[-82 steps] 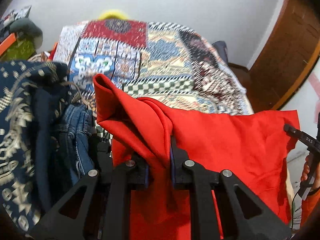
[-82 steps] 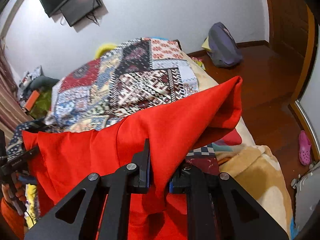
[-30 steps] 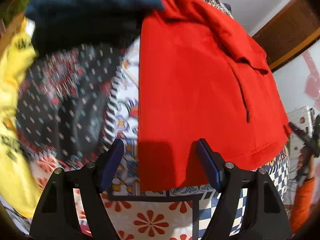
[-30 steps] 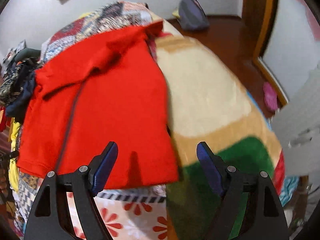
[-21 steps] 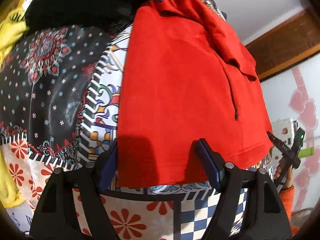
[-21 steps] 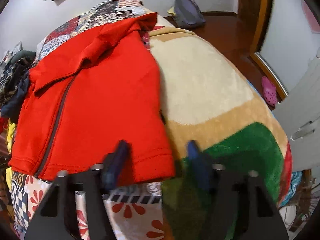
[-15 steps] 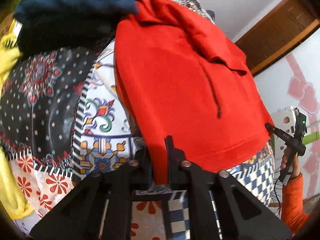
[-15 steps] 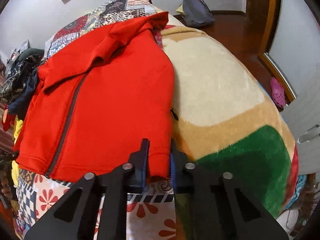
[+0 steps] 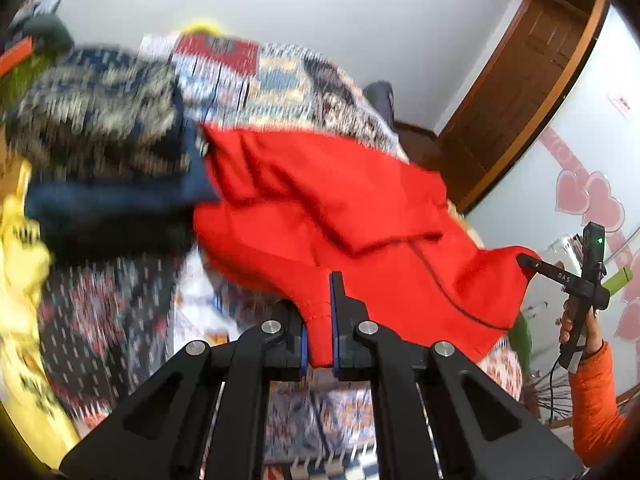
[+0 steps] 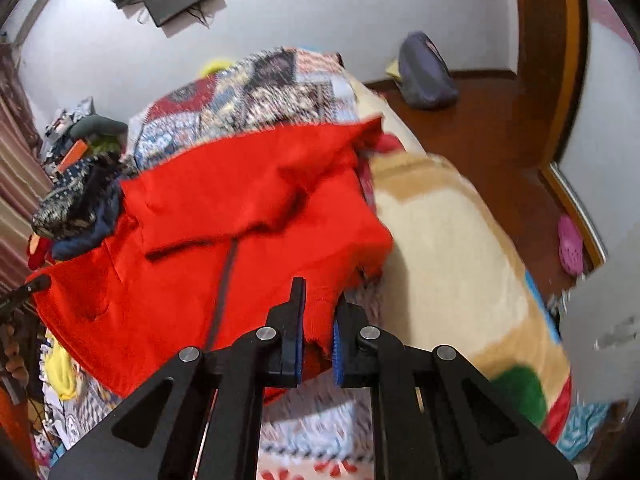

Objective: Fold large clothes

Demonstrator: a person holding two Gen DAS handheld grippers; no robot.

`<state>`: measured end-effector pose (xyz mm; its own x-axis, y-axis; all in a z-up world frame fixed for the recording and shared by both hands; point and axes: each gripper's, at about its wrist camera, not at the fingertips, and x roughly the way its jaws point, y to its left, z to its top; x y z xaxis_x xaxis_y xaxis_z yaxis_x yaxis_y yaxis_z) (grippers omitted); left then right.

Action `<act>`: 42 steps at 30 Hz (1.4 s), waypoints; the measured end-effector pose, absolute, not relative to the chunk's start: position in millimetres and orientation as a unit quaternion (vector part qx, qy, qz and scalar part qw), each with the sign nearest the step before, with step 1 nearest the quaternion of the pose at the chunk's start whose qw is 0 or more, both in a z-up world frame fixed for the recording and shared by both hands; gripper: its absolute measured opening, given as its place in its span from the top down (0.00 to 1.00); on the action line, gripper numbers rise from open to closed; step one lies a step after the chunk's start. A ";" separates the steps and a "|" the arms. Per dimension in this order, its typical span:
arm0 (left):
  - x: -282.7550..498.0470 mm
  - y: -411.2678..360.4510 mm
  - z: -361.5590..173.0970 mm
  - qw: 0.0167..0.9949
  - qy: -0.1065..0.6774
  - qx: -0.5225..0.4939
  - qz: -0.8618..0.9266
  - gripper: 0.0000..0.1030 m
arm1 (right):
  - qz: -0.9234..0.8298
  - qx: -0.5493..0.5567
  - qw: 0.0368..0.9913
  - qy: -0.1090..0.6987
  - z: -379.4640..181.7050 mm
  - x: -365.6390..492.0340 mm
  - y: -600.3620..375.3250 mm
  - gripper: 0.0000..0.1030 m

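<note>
A red zip hoodie [image 9: 360,216] lies across the bed, its hood end far from me and its hem near me. My left gripper [image 9: 320,344] is shut on the hem's left corner and holds it raised off the bed. My right gripper [image 10: 318,344] is shut on the hem's right corner of the hoodie [image 10: 240,216] and holds it raised too. The right gripper also shows in the left wrist view [image 9: 532,262] at the far corner of the hem. The hoodie's dark zip [image 10: 224,280] runs down its middle.
A patchwork bedspread [image 10: 272,92] covers the bed, with a beige blanket [image 10: 448,240] to the right. A pile of dark and yellow clothes [image 9: 100,152] lies left of the hoodie. A bag [image 10: 426,72] sits on the wooden floor; a door [image 9: 516,92] stands to the right.
Both grippers were open over the hem a second ago. They have shut on its two corners and lifted the hem up off the bed.
</note>
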<state>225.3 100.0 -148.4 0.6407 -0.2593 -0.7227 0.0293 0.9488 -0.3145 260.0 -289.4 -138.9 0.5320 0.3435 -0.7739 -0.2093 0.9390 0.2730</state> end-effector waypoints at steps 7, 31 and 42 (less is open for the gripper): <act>288.3 114.1 -106.9 0.918 0.370 -0.130 -0.057 0.93 | 0.165 0.070 0.896 0.406 -99.2 319.4 -270.4 0.91; 486.4 153.9 -220.1 0.863 0.490 -0.111 0.057 0.79 | 0.088 0.073 0.876 0.468 -175.8 494.0 -226.1 0.82; 452.1 145.7 -146.0 0.906 0.406 -0.106 0.051 0.28 | 0.101 0.047 0.913 0.393 -112.7 458.6 -219.3 0.28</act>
